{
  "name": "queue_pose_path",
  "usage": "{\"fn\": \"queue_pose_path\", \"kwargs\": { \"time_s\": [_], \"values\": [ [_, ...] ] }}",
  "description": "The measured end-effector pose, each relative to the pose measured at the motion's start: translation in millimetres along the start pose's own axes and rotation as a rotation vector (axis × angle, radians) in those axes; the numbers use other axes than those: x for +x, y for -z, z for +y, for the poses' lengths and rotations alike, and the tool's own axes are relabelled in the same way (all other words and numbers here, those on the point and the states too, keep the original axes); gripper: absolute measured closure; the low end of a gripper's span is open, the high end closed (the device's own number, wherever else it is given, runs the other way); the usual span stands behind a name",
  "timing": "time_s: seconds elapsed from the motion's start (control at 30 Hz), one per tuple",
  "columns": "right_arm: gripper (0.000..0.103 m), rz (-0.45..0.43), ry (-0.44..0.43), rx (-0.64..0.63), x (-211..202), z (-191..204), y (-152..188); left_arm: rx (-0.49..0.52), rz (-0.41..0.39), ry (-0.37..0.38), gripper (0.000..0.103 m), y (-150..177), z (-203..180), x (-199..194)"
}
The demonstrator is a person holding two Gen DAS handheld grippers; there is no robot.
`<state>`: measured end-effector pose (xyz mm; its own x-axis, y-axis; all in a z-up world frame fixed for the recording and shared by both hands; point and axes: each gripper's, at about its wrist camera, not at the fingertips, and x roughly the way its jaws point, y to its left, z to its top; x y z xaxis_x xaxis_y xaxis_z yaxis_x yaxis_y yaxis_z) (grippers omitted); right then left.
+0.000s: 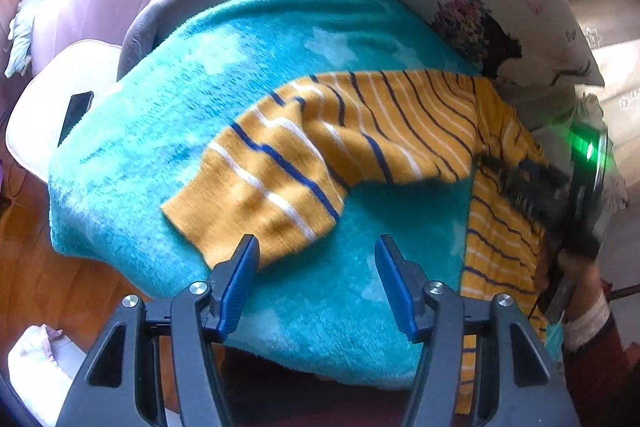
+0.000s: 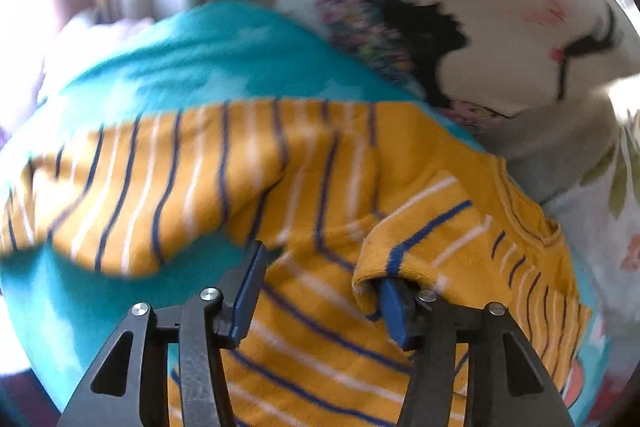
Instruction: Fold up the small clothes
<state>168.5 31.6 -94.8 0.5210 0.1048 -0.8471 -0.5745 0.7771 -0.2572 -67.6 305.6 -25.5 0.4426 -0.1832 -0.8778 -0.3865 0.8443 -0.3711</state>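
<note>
A small yellow sweater (image 1: 360, 131) with navy and white stripes lies on a fluffy teal blanket (image 1: 224, 59). One sleeve stretches toward my left gripper (image 1: 316, 251), which is open and empty, its left finger just touching the sleeve cuff (image 1: 224, 223). In the right wrist view the sweater (image 2: 240, 163) fills the middle. My right gripper (image 2: 320, 275) is open over the sweater body, and a folded sleeve end (image 2: 412, 239) drapes over its right finger. The right gripper also shows blurred in the left wrist view (image 1: 536, 187).
A white cushion with a printed face and flowers (image 2: 500, 7) lies behind the blanket. A pink chair (image 1: 100, 15) and a dark phone (image 1: 76, 111) are at the left. Wooden floor (image 1: 60, 267) lies below the blanket's left edge.
</note>
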Motion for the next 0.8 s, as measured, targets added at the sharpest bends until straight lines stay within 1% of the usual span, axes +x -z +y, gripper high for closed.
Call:
{"fn": "queue_pose_path", "kwargs": {
  "time_s": [0.07,0.17,0.23,0.33,0.37,0.4,0.47,0.5,0.53,0.57,0.63,0.7,0.73,0.77,0.8],
  "values": [
    [0.045,0.019,0.012,-0.047,4.6,8.5,8.7,-0.012,-0.005,-0.001,0.044,-4.9,5.7,0.0],
    [0.044,0.020,0.053,-0.109,2.6,17.6,22.2,-0.014,-0.002,-0.006,0.044,-10.3,8.9,1.6],
    [0.041,0.034,0.041,-0.091,-6.0,15.6,34.3,-0.003,-0.001,-0.006,0.044,-13.1,7.4,3.0],
    [0.041,0.057,-0.013,-0.014,-21.7,7.8,49.4,0.011,0.007,0.005,0.044,-15.5,4.6,8.0],
    [0.041,0.060,-0.051,0.052,-30.1,-2.3,56.1,0.014,0.013,0.010,0.044,-15.4,3.6,10.2],
    [0.041,0.055,-0.063,0.095,-34.8,-9.9,59.4,0.017,0.020,0.014,0.044,-15.0,3.0,12.7],
    [0.041,0.021,-0.060,0.270,-48.0,-45.7,65.5,0.025,0.032,0.020,0.044,-14.5,1.1,17.9],
    [0.041,0.008,-0.058,0.356,-50.0,-64.5,66.3,0.029,0.037,0.022,0.044,-13.9,0.6,19.6],
    [0.041,0.003,-0.060,0.410,-50.0,-76.1,66.4,0.032,0.041,0.025,0.044,-13.5,-0.2,21.5],
    [0.041,0.001,-0.071,0.506,-45.8,-97.2,65.7,0.034,0.043,0.028,0.044,-12.9,-1.0,22.4],
    [0.041,-0.002,-0.110,0.600,-34.9,-116.9,61.4,0.038,0.043,0.030,0.044,-12.3,-2.8,21.9],
    [0.041,0.029,-0.167,0.641,-15.9,-122.7,54.9,0.038,0.041,0.033,0.044,-12.3,-3.1,20.2],
    [0.047,0.055,-0.187,0.655,-7.4,-121.6,52.5,0.036,0.041,0.036,0.044,-12.4,-2.4,19.2],
    [0.069,0.081,-0.192,0.670,2.6,-119.5,50.6,0.032,0.040,0.039,0.044,-12.0,-1.7,17.6],
    [0.082,0.096,-0.186,0.679,9.0,-114.0,44.8,0.030,0.038,0.038,0.044,-11.2,-1.4,16.0]
  ]
}}
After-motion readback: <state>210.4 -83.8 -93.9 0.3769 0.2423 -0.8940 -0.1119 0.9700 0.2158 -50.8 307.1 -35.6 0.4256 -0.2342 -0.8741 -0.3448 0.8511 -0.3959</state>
